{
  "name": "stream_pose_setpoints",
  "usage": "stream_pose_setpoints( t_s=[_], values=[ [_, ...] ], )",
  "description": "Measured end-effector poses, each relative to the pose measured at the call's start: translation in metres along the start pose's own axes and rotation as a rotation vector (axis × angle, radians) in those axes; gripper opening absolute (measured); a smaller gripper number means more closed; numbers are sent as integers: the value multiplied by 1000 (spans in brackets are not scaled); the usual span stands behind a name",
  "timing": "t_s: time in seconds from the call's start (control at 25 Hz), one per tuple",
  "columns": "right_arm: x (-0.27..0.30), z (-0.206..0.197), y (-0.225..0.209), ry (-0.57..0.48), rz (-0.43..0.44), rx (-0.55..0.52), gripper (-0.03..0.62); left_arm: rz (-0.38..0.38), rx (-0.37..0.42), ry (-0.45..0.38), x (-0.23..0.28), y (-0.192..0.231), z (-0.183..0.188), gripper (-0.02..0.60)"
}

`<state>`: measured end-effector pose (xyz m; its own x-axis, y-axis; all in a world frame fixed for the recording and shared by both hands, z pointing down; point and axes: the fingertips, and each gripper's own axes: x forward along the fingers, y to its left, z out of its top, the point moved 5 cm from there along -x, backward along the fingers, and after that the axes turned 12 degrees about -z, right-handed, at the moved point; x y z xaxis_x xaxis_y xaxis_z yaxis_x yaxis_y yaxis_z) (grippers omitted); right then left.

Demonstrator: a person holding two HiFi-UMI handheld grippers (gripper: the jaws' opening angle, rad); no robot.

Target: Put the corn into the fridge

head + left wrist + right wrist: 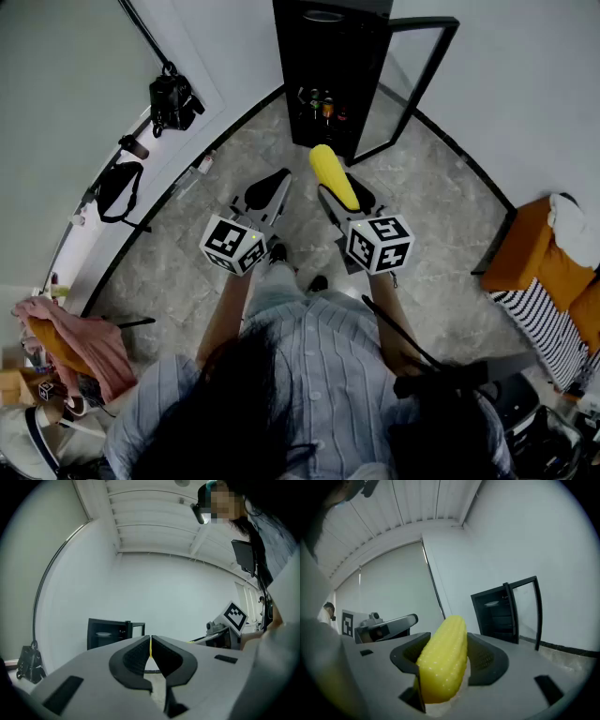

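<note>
A yellow corn cob sticks out forward from my right gripper, whose jaws are shut on its lower half. In the right gripper view the corn fills the gap between the two dark pads. The black fridge stands ahead on the floor with its glass door swung open to the right; it also shows as the fridge and as the fridge. My left gripper is held beside the right one, jaws closed together and empty, left gripper.
Bottles stand on a fridge shelf. A camera bag and a black bag hang at the left wall. An orange seat with striped cloth is at the right. Pink cloth lies lower left.
</note>
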<state>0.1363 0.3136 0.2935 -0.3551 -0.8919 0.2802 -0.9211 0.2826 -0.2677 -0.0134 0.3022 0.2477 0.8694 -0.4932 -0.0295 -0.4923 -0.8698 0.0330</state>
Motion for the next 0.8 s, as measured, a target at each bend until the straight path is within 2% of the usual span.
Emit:
stream_pose_setpoints(
  t_s=[0.24, 0.48, 0.8],
  values=[
    [-6, -5, -3, 1, 10, 22, 253, -17, -44, -26, 6, -9, -5, 17],
    [3, -6, -6, 7, 66, 113, 253, 4, -56, -20, 4, -4, -8, 17],
    [19, -9, -1, 32, 82, 123, 253, 15, -80, 8, -2, 9, -10, 17]
  ],
)
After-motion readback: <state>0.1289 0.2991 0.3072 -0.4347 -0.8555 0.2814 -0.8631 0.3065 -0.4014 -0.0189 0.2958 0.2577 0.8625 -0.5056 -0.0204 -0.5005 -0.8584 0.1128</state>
